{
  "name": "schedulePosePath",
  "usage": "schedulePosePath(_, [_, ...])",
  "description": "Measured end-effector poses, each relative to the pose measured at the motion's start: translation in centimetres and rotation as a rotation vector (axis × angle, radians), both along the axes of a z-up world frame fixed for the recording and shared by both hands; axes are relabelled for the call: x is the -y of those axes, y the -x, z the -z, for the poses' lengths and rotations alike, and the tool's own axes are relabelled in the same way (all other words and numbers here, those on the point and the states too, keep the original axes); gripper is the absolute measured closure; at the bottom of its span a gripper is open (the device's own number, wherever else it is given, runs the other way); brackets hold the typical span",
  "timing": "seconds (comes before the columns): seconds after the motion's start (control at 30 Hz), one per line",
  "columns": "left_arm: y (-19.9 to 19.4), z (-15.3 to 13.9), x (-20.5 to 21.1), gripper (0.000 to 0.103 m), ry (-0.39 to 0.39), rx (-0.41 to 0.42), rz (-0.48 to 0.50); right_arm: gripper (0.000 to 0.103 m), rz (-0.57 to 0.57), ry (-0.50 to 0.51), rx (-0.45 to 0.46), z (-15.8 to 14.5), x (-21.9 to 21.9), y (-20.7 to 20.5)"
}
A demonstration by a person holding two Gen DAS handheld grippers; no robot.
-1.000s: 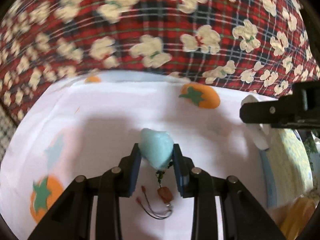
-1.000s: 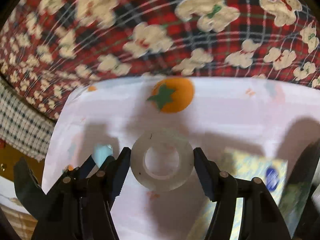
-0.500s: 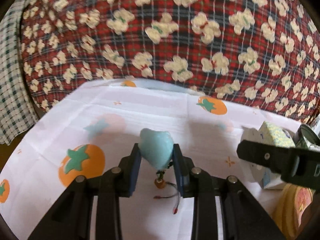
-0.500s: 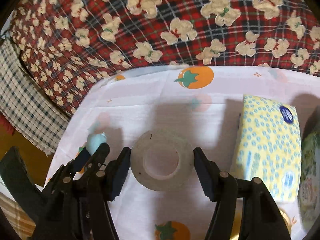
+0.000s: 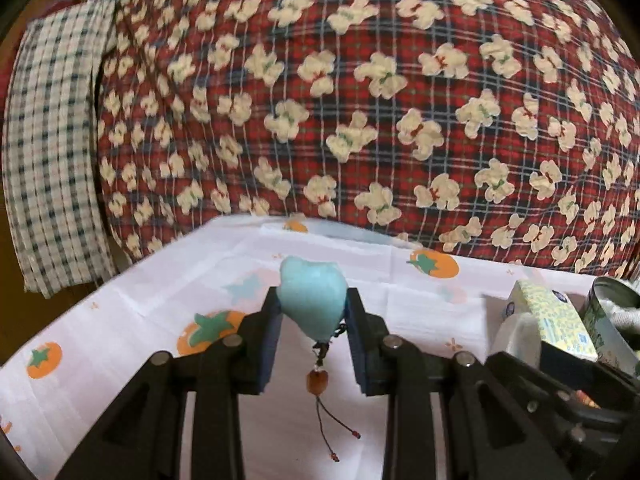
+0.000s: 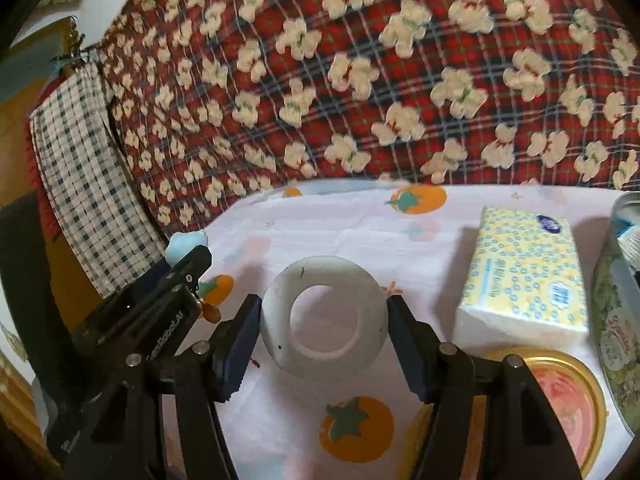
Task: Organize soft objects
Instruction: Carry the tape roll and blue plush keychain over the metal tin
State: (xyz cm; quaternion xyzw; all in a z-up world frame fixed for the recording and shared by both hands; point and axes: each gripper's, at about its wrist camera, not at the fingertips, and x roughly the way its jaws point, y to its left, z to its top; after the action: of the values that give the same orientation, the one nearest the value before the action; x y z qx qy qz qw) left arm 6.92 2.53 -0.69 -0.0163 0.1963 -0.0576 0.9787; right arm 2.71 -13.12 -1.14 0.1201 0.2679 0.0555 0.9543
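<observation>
My left gripper [image 5: 313, 316] is shut on a soft light-blue heart charm [image 5: 312, 300] with a brown bead and cords hanging under it, held above the tablecloth [image 5: 160, 308]. My right gripper [image 6: 323, 320] is shut on a soft white ring [image 6: 280, 320], held above the cloth. In the right wrist view the left gripper [image 6: 188, 258] is at the left with the blue charm [image 6: 184, 242] sticking out of it. A yellow tissue pack [image 6: 524, 276] lies to the right of the ring.
A white cloth with orange fruit prints [image 6: 352, 428] covers the table. A green tin [image 6: 616, 320] stands at the far right and a gold-rimmed round lid [image 6: 568, 400] lies in front of it. A red plaid bear-print cover [image 5: 360, 100] rises behind the table.
Both grippers have risen and drawn back from the table with their objects still held. More of the cloth, the tissue pack and the tin have come into view.
</observation>
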Motion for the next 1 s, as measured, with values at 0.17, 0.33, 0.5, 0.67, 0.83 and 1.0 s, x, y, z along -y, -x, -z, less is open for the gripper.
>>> schedulePosePath(0.17, [0.8, -0.2, 0.5, 0.073, -0.031, 0.035, -0.013, 0.038, -0.008, 0.003, 0.042, -0.4, 0.3, 1.4])
schedulePosePath(0.33, [1.1, -0.3, 0.4, 0.073, -0.027, 0.043, -0.019, 0.038, -0.019, 0.006, 0.052, -0.3, 0.4, 2.3])
schedulePosePath(0.5, [1.8, -0.3, 0.5, 0.073, -0.029, 0.052, -0.016, 0.038, -0.023, 0.022, 0.058, -0.2, 0.5, 3.3])
schedulePosePath(0.67, [2.8, -0.3, 0.5, 0.073, -0.021, 0.058, -0.019, 0.038, -0.027, 0.038, 0.074, -0.2, 0.7, 4.4])
schedulePosePath(0.83, [3.7, -0.3, 0.7, 0.073, -0.009, 0.051, -0.011, 0.038, -0.038, 0.042, 0.08, -0.2, 1.0, 5.4])
schedulePosePath(1.0, [4.7, -0.4, 1.2, 0.073, -0.013, 0.05, -0.007, 0.038, -0.035, 0.059, 0.099, -0.4, 1.6, 6.5])
